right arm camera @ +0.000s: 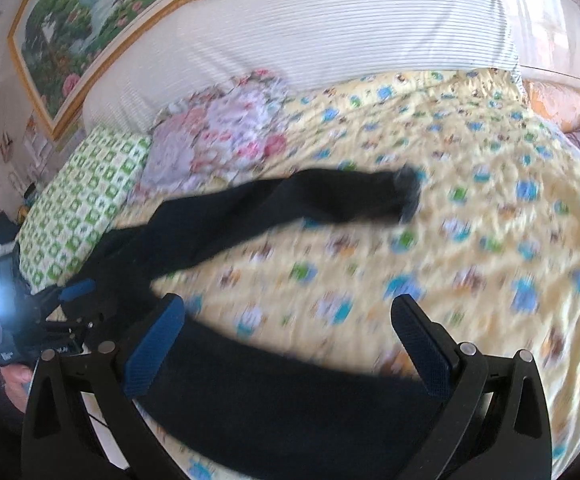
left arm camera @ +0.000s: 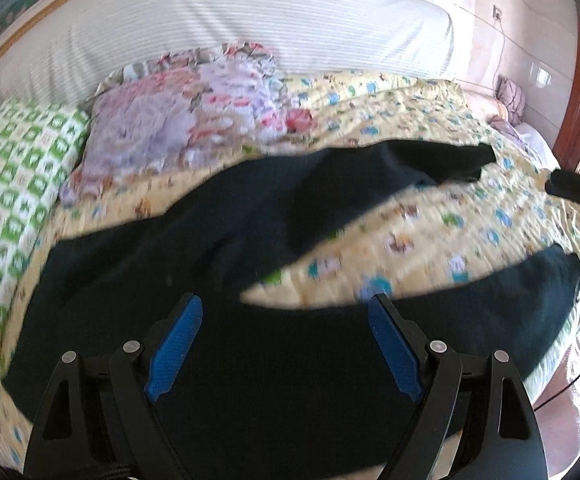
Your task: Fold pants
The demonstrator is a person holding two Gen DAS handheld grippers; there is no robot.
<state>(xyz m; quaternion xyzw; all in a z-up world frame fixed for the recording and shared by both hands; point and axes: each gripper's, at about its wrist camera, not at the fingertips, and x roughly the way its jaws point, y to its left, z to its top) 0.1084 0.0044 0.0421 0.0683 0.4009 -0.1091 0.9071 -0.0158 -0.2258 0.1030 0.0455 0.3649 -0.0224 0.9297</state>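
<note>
1. Plainly, the pants (left arm camera: 218,240) lie spread on the quilt (left arm camera: 429,216) of the bed, legs splayed in a V. That suits a first fold, I judge: the legs are apart and flat enough that one can be brought over the other.
2. Left gripper (left arm camera: 286,344) hovers over the wide dark part of the pants, its jaws well apart and holding nothing. I judge that part to be the waist or seat.
3. Right gripper (right arm camera: 290,344) hangs over the nearer leg, jaws likewise wide apart and empty. Each tool seems placed to take one end of that leg, though that is my reading only.
4. Beyond the pants sit a floral pillow (left arm camera: 170,120) and a green checked pillow (left arm camera: 14,184), both off the garment and clear of a fold.
5. Hard to make out:
   - both views are smeared by motion blur;
   - the black cloth shows no seams, so waistband and cuffs are uncertain;
   - whether the pads touch the cloth cannot be told;
   - the near edge of the pants is hidden behind the gripper bodies.
</note>
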